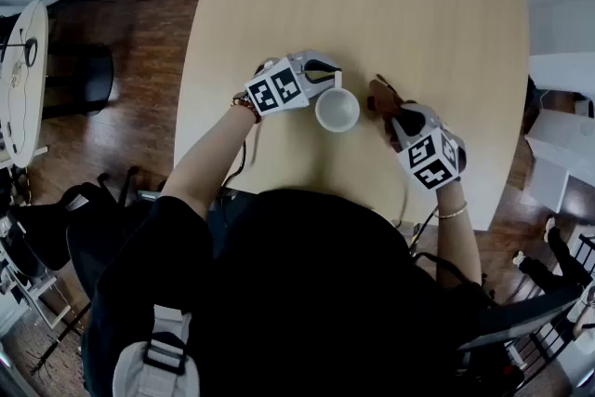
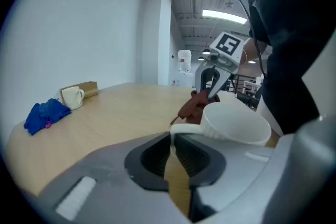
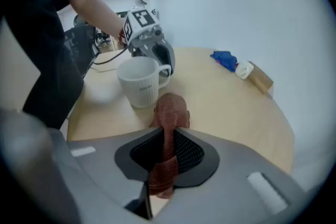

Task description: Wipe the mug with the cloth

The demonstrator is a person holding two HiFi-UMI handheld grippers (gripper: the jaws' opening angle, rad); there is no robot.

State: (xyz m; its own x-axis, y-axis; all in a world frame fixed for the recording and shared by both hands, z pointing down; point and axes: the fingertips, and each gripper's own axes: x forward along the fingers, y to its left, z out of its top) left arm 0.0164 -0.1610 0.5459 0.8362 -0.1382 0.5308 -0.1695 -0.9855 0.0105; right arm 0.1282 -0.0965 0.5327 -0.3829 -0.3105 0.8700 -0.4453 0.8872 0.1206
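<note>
- The white mug [image 1: 337, 110] is found upright, mouth up, on the light wooden desk [image 1: 437, 23], close to the near edge and directly in front of the person.
- The left gripper [image 2: 172, 139] is placed at the mug's left side as seen from the head view. Its jaws are closed onto the mug's handle [image 2: 185, 127], with the thin white loop pinched between the two dark pads.
- The right gripper [image 3: 167, 136] is held to the right of the mug and angled steeply down toward the desk.
- A reddish-brown cloth [image 3: 169, 110] is clamped between the right jaws, which are pressed nearly together on it. A strip of the fabric is seen running back between the pads, and a bunched end protrudes beyond the jaw tips.
- The protruding end of the cloth is located just beside the mug, on the side opposite the handle. A narrow strip of bare desk is noted between the two in the head view, and no contact with the mug is observed.
- At the far end of the desk, well apart from the work, a crumpled blue cloth [image 2: 44, 114], a cream mug [image 2: 73, 96] and a brown box [image 2: 88, 89] are recorded side by side.
- Dark wooden floor [image 1: 130, 42] is seen around the desk.
</note>
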